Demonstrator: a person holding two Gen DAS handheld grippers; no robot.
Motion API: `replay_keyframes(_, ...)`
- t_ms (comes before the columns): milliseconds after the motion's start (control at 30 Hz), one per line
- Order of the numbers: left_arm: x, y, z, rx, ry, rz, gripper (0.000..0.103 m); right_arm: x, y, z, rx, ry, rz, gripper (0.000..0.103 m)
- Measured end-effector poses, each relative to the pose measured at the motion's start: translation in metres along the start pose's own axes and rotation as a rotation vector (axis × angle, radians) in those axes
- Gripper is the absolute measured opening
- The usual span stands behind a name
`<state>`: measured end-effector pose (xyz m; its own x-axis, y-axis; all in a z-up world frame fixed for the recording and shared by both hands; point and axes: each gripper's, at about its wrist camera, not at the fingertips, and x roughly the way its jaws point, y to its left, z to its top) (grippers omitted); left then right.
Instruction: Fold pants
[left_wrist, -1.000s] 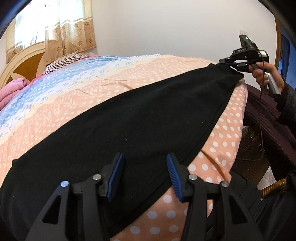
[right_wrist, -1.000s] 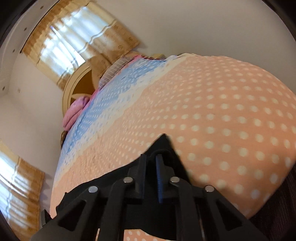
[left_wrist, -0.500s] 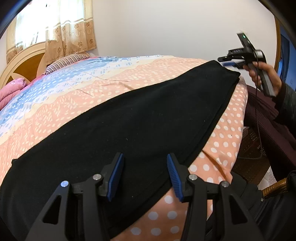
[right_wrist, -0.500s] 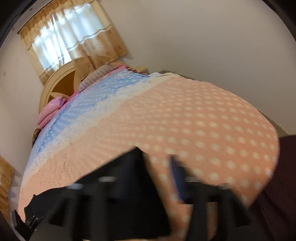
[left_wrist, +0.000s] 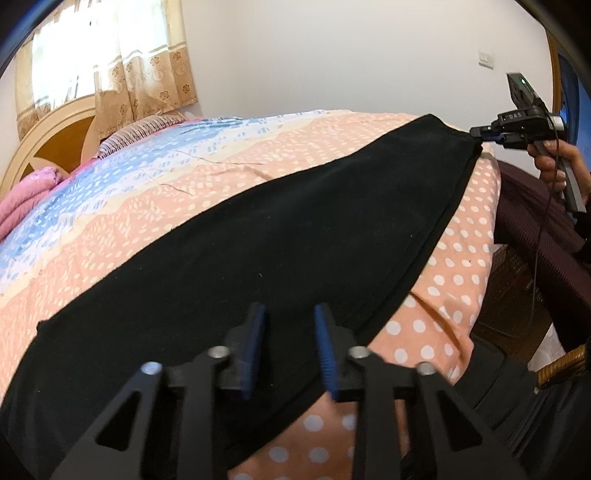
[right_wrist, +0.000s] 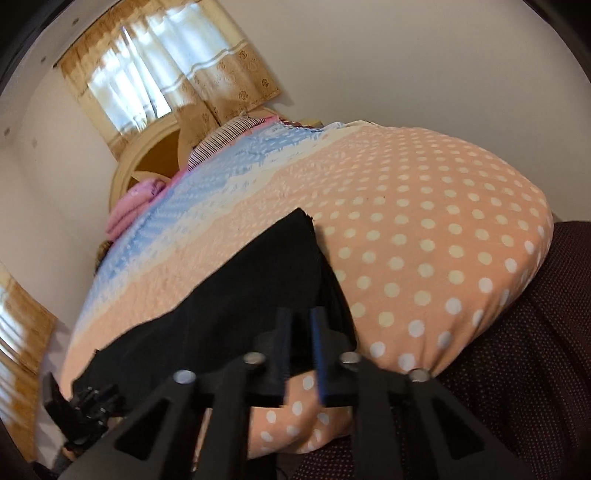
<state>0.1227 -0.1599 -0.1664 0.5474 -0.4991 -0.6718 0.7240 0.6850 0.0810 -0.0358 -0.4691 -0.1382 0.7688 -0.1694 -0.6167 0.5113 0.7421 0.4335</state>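
Leftward, black pants (left_wrist: 258, 258) lie flat along the near edge of the bed (left_wrist: 184, 192); left gripper (left_wrist: 290, 347), jaws just narrowed, straddles the cloth unpinched; right gripper (right_wrist: 299, 350) pinches a hem corner. Soft, light, limp fabric: grip edges.

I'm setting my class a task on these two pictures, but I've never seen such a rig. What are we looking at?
No robot: a person holds a two-finger gripper in each hand, each carrying a wide-angle camera that looks along its fingers. One picture comes from the left gripper, the other from the right gripper, which the left view also shows in the person's hand. Black fabric pants lie spread on a peach, blue and white dotted bedspread. The right fingers have just closed on one pants corner. The left fingers have just been closing at the other end, pants between them, a gap showing.
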Motion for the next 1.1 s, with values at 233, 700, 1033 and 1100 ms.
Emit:
replay_keyframes(233, -0.006, 0.003, -0.002, -0.014, -0.003, -0.047, 0.014, -0.029, -0.003, 0.005, 0.002, -0.084, -0.001, 0.004)
replay_keyframes(700, -0.027, 0.011, -0.013, -0.103, -0.061, -0.008, 0.060, -0.035, 0.055, -0.030, -0.225, -0.081, -0.030, 0.068)
replay_keyframes(1033, -0.030, 0.033, -0.024, -0.191, -0.070, 0.023, 0.061, 0.028, 0.208, -0.139, -0.840, 0.091, 0.062, 0.049)
replay_keyframes(1100, -0.030, 0.037, -0.025, -0.213, -0.071, 0.026, 0.061, 0.039, 0.221, -0.147, -0.888, 0.099, 0.066, 0.046)
